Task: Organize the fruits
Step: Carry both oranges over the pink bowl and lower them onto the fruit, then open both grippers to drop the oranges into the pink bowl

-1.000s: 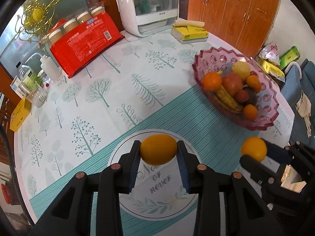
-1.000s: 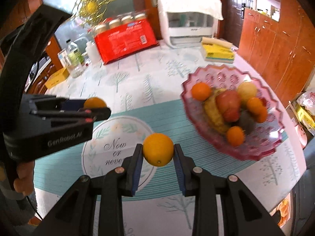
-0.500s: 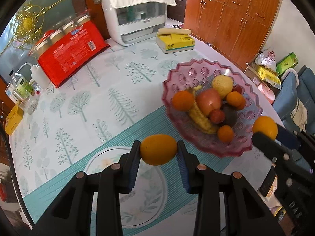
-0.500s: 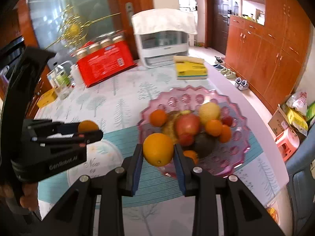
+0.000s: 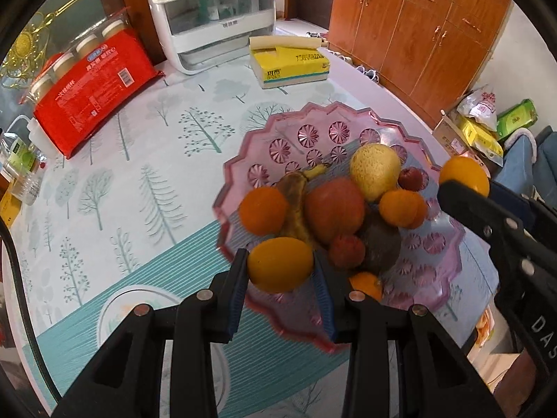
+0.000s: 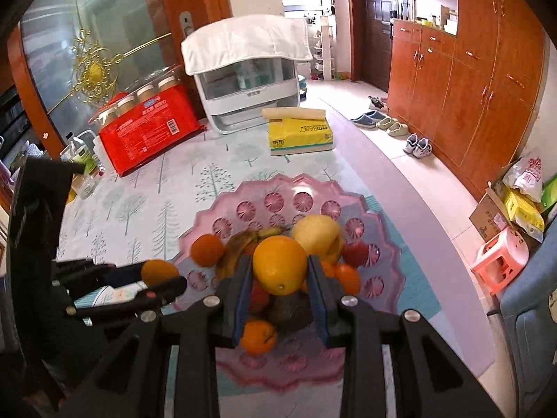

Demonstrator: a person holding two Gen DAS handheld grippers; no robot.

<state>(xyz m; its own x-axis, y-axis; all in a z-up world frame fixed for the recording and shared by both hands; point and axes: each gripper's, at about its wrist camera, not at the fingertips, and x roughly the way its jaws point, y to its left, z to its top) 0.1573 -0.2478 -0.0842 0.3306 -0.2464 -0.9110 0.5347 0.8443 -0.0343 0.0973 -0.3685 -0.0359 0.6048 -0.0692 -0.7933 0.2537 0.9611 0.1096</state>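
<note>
Left gripper (image 5: 280,271) squeezes small orange (image 5: 280,264) tight between both fingers, above near edge of pink fruit bowl (image 5: 313,136). Right gripper (image 6: 280,278) squeezes big orange (image 6: 280,264) same way, up over pile of fruit in bowl middle. Bowl sits on table with tree-print cloth (image 5: 146,146). Bowl holds red apple (image 5: 335,209), yellow pear (image 5: 374,170), spotty banana (image 5: 296,202), more oranges. Yellow tissue pack (image 5: 290,66) lies behind bowl.

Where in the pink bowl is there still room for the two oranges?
The back of the pink bowl, behind the banana and pear, is bare. The right side past the small orange is bare too. The middle is crowded with piled fruit.
</note>
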